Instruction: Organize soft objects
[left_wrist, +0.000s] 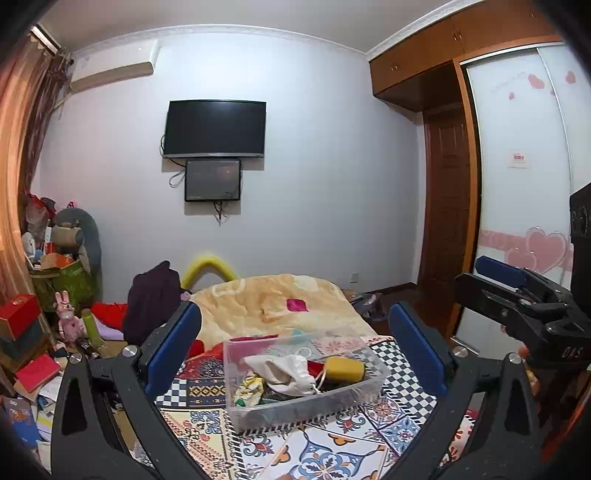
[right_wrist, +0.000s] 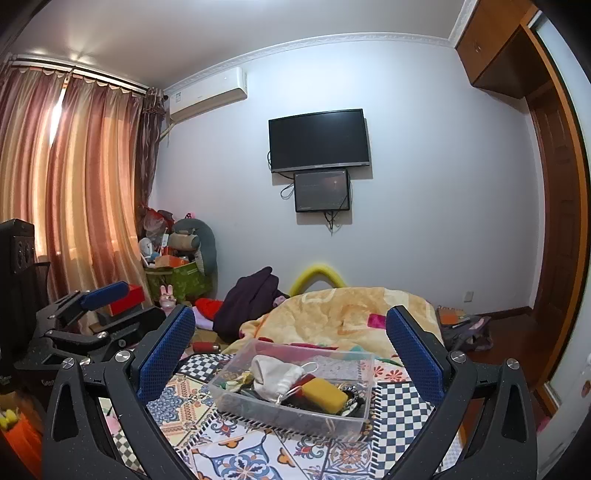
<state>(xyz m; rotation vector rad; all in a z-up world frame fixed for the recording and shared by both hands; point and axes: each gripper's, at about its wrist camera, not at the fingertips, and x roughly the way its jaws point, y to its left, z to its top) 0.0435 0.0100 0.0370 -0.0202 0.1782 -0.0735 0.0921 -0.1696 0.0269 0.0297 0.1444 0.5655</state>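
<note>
Here both grippers, left (left_wrist: 295, 347) and right (right_wrist: 291, 350), hover spread wide and empty above the bin (left_wrist: 236, 373) mid-bed (left_wrist: 325, 458). Risk: light bin slides or tips if the pouch (left_wrist: 286, 371) drawstring snags the sponge (left_wrist: 344, 368).

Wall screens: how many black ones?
2. The large TV is mounted on the far wall; the smaller screen hangs directly below it. Both look off.
</note>
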